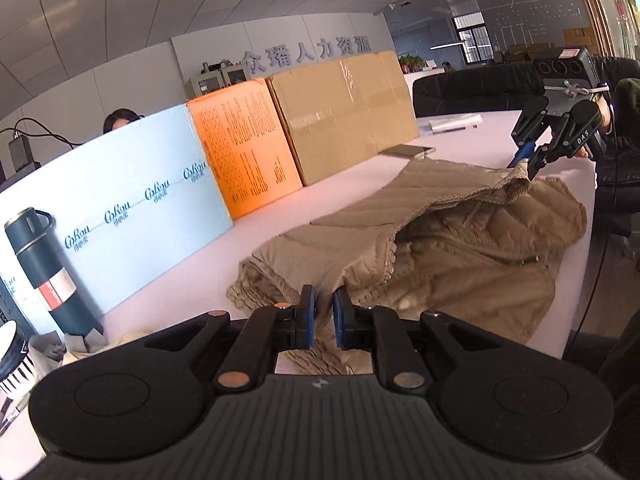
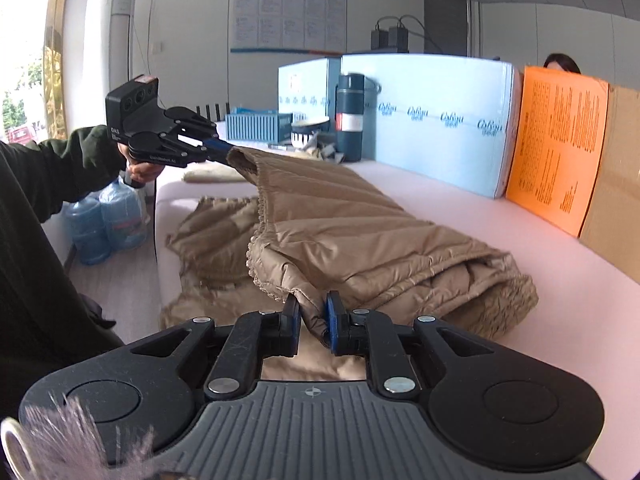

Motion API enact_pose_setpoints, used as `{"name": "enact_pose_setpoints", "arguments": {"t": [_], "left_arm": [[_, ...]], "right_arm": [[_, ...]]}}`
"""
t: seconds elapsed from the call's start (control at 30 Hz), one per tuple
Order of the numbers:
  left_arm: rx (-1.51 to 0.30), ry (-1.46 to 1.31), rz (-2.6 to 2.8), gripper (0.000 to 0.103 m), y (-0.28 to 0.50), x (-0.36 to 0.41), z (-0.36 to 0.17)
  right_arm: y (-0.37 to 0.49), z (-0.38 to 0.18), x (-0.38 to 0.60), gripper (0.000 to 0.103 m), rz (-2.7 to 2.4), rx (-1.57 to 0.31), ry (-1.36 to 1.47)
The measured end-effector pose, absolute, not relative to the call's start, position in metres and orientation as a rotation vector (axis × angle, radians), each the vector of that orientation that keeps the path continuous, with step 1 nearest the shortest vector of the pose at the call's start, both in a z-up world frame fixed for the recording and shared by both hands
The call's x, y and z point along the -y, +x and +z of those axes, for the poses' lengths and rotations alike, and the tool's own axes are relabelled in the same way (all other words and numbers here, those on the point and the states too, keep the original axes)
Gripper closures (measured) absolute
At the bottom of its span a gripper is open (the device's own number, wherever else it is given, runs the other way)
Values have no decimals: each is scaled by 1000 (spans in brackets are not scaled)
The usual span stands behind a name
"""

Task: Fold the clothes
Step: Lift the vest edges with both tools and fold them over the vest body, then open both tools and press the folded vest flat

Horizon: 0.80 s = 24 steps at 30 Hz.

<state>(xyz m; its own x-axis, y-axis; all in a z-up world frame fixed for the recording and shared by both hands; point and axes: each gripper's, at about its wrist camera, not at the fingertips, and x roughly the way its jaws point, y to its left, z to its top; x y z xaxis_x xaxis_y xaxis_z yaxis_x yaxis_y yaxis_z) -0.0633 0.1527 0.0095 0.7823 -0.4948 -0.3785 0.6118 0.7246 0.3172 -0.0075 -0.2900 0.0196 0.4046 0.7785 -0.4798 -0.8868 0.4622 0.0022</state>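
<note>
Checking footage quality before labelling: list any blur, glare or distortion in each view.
Left wrist view: fisheye bends the boxes and ceiling lines; the thermos looks slightly smeared; jacket sharp. Right wrist view: window at left is blown out; a blurred fuzzy tuft intrudes bottom left; table evenly lit.

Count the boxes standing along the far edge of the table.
3, possibly more hidden behind them. The light blue box stands beside the flask, the orange box is in the middle, and the brown cardboard box is at the other end.
</note>
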Motion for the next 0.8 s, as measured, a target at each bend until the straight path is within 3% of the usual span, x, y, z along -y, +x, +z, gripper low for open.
{"name": "enact_pose_setpoints", "arguments": {"t": [0.23, 0.3, 0.33, 0.37, 0.6, 0.8], "left_arm": [[-313, 536, -643, 92, -73, -138, -12], [-314, 550, -648, 91, -75, -138, -11], [-311, 558, -647, 91, -76, -138, -10], [-309, 564, -646, 91, -77, -139, -10], [-280, 574, -627, 87, -91, -147, 0], [-193, 514, -621, 67, -98, -154, 24]], "right_arm": [[-6, -3, 302, 81, 1059, -512, -200], [-7, -5, 303, 66, 1059, -512, -196], [-7, -5, 302, 49, 1059, -513, -192], [-7, -6, 302, 40, 1061, -514, -185], [-14, 0, 309, 39, 1052, -477, -147], [-16, 23, 317, 34, 1064, -383, -61]]}}
